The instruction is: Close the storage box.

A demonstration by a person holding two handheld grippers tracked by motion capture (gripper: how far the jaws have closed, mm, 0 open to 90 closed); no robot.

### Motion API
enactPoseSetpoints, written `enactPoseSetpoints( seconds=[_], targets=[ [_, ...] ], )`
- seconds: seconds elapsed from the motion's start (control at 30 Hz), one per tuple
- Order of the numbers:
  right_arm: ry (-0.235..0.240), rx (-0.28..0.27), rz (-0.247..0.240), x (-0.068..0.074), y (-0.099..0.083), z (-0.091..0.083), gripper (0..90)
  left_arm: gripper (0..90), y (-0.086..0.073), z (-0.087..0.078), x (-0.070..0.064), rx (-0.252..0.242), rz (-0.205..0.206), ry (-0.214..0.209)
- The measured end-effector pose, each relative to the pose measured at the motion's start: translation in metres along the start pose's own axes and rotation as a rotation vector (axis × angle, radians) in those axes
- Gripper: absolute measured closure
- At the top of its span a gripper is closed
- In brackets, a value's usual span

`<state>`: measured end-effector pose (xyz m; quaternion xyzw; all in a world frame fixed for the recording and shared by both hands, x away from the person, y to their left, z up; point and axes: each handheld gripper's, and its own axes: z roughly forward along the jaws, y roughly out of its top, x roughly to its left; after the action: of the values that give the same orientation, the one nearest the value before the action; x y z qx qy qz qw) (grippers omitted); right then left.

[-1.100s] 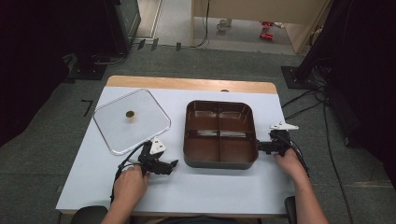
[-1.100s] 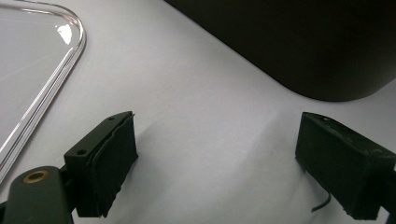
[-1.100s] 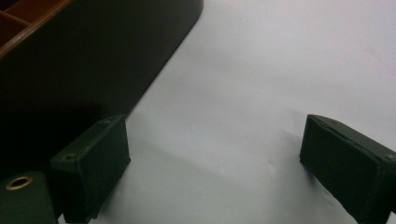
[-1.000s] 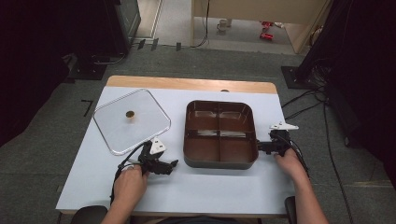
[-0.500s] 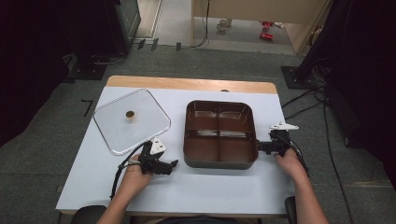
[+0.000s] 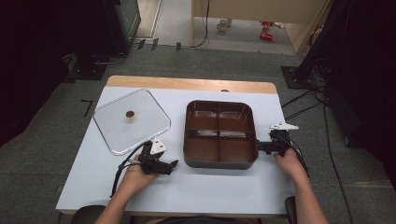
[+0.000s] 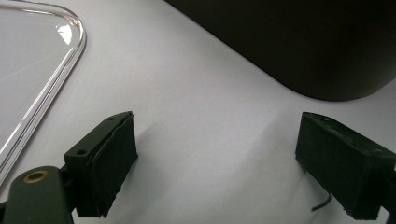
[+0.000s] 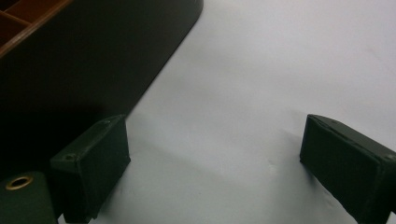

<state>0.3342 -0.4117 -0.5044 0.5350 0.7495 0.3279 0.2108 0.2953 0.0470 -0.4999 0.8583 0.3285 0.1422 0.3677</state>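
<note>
Holding both tools wide, empty: left tool [image 6: 173, 164], right tool [image 6: 259, 147] flank tray [image 6: 219, 161]; I judge lid [image 6: 131, 121] unplaced, near surface's left edge.

A pale blue-white surface [image 6: 219, 186] with a wooden far edge [image 6: 187, 84] stands on grey carpet floor [image 6: 60, 140]. Black cables [image 6: 322, 102] trail across the carpet at the right. Dark equipment [image 6: 123, 21] looms at the back left, light wooden furniture [image 6: 243, 21] beyond, and red items [image 6: 267, 29] lie on the floor
</note>
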Motion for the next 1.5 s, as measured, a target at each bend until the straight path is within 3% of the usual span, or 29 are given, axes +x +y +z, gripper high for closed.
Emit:
enactPoseSetpoints(
  seconds=[0.33, 0.57, 0.8, 0.9, 1.13, 1.5],
  targets=[
    [0.000, 0.000, 0.000, 0.000, 0.000, 0.000, 7.7, 12.1, 0.002, 0.000, -0.003, 0.011, -0.019, 0.024],
    [0.000, 0.000, 0.000, 0.000, 0.000, 0.000, 7.7, 12.2, 0.014, 0.001, -0.007, 0.117, -0.056, 0.060],
    [0.000, 0.000, 0.000, 0.000, 0.000, 0.000, 7.7, 13.5, 0.017, 0.001, -0.006, 0.131, -0.062, 0.057],
    [0.000, 0.000, 0.000, 0.000, 0.000, 0.000, 7.7, 14.7, 0.018, 0.000, -0.004, 0.125, -0.080, 0.043],
    [0.000, 0.000, 0.000, 0.000, 0.000, 0.000, 7.7, 17.5, 0.023, -0.007, -0.005, 0.100, -0.055, 0.032],
    [0.000, 0.000, 0.000, 0.000, 0.000, 0.000, 7.7, 22.9, 0.032, -0.013, 0.006, 0.084, -0.075, 0.020]
  ],
)
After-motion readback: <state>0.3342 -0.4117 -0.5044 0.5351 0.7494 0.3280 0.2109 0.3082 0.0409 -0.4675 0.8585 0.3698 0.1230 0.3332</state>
